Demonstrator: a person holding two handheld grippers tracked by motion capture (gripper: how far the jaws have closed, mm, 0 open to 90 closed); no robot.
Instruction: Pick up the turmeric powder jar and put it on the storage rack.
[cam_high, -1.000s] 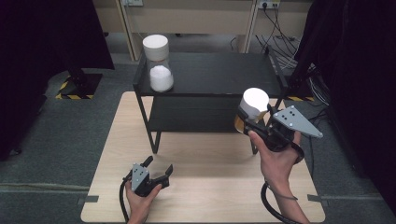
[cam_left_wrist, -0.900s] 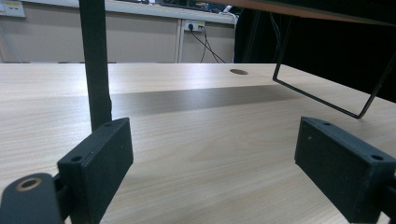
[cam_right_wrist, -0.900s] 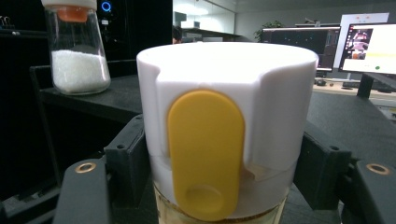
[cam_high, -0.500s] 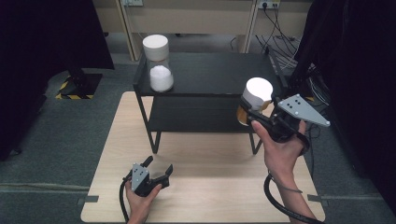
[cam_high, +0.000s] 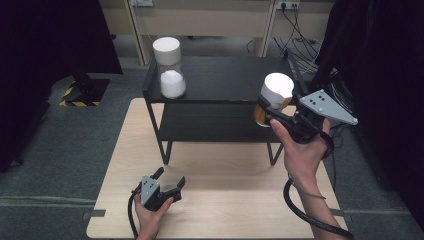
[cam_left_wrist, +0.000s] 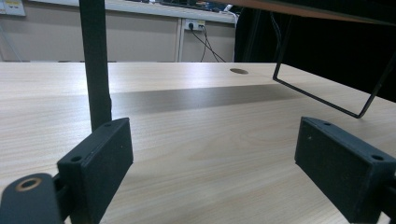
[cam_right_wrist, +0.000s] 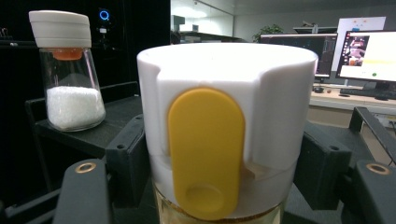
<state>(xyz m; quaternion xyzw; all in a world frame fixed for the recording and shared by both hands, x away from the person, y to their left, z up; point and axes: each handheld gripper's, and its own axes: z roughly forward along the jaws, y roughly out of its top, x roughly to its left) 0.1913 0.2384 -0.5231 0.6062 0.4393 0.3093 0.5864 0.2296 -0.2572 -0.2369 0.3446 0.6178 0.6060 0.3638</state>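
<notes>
My right gripper (cam_high: 272, 112) is shut on a jar with a white lid and amber contents (cam_high: 272, 100), holding it in the air at the right front corner of the black two-tier shelf (cam_high: 225, 80). In the right gripper view the jar's lid (cam_right_wrist: 224, 121) with a yellow flip tab sits between the two black jaws. A second jar with a white lid and white grains (cam_high: 170, 70) (cam_right_wrist: 70, 74) stands on the shelf's top at its left. My left gripper (cam_high: 169, 177) (cam_left_wrist: 210, 172) rests open on the wooden table near the front edge, nothing between its jaws.
The black shelf stands on a light wooden table (cam_high: 220, 200); one shelf leg (cam_left_wrist: 95, 60) rises just ahead of the left gripper. Grey carpet surrounds the table. Cables and wall sockets (cam_high: 290, 15) lie behind; dark curtains hang at both sides.
My right gripper has risen with the white-lidded jar, from beside the lower tier to the level of the shelf's top. The left gripper has stayed put.
</notes>
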